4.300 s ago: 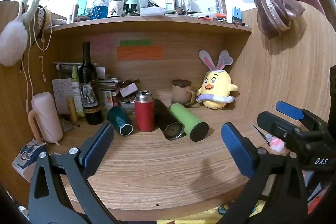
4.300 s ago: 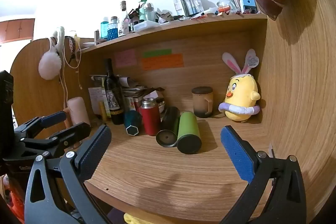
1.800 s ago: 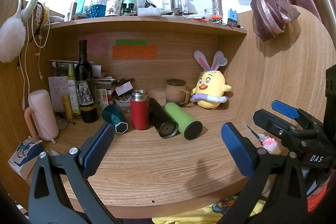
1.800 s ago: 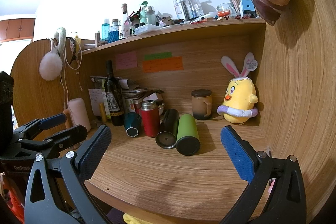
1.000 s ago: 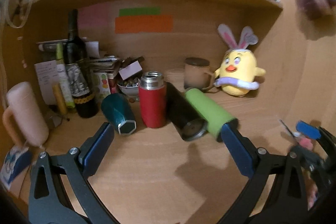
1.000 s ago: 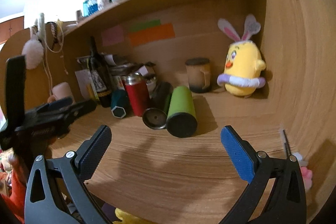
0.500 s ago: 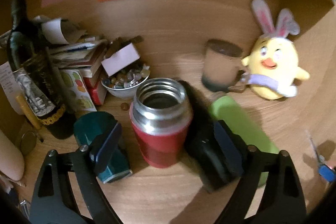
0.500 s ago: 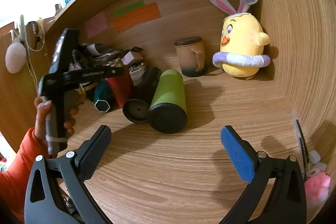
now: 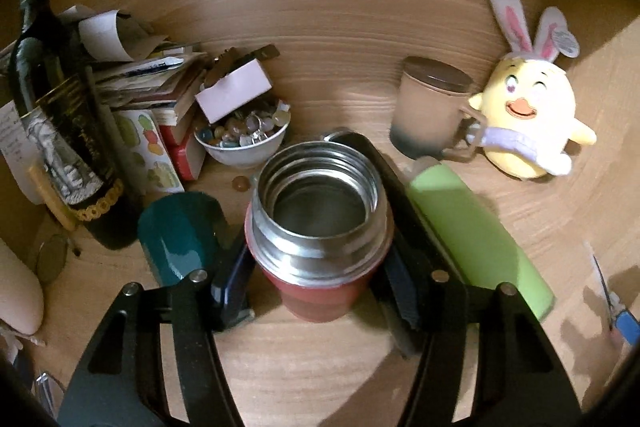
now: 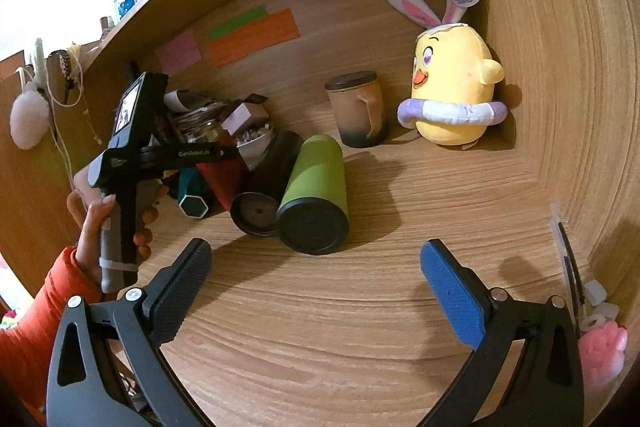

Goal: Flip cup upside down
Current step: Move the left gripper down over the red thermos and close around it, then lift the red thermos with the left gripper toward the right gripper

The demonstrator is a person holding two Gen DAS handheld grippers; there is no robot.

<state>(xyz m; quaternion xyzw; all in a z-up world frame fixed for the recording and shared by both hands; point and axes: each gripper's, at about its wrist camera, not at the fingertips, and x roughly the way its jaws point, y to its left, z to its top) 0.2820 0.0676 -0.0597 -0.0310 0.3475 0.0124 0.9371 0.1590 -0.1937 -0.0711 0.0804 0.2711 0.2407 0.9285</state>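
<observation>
The left tongs (image 9: 320, 283) straddle the red cup (image 9: 320, 227) at the centre of the left wrist frame, one pad on each flank of its body below the steel neck. The cup stands upright on the table (image 9: 312, 359), its long axis vertical and its open mouth facing the camera. The pads appear to touch the red wall, though shadow hides the contact lines, so a firm grip cannot be confirmed. A teal cup (image 9: 180, 231) lies just left, a black cup (image 10: 264, 187) and a green cup (image 9: 476, 235) just right; clearance for a roll is tight. The right tongs (image 10: 316, 283) hang wide and empty, well apart, lower centre of their frame. The left hand (image 10: 108, 227) is nearer.
</observation>
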